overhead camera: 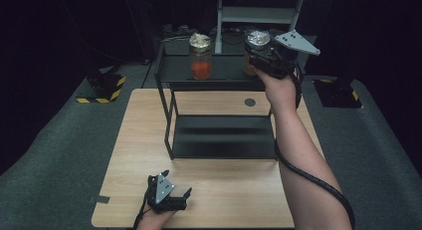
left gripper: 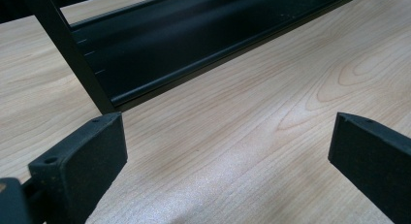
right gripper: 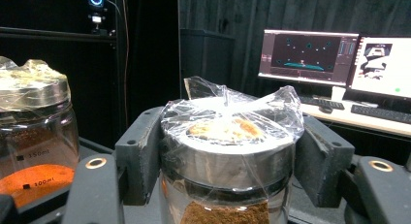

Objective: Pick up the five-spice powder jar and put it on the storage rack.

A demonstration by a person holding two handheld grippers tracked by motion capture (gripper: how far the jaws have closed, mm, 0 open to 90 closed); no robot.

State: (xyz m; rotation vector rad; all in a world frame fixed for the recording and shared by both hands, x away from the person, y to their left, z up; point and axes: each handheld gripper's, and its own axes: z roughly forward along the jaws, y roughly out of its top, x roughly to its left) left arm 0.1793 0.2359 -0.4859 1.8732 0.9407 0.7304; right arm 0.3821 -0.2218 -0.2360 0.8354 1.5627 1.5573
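Observation:
A black two-level shelf (overhead camera: 219, 73) stands on the wooden table (overhead camera: 134, 140). On its top level stand two glass jars. The left jar (overhead camera: 200, 57) holds orange-red powder and has plastic wrap over its lid. The right jar (overhead camera: 256, 46) holds brown powder (right gripper: 225, 215), with crinkled plastic wrap over its metal lid (right gripper: 228, 136). My right gripper (overhead camera: 259, 53) is shut on this jar just below the lid, a pad (right gripper: 145, 151) on each side. My left gripper (overhead camera: 176, 190) rests open on the table near the front edge, jaws wide apart over bare wood (left gripper: 228, 156).
The shelf's lower level (overhead camera: 221, 135) sits on the table, its front lip (left gripper: 194, 64) just ahead of my left gripper. A round grommet (overhead camera: 250, 102) is in the table behind it. Monitors (right gripper: 310, 56) and a keyboard (right gripper: 380, 112) stand far behind the jars.

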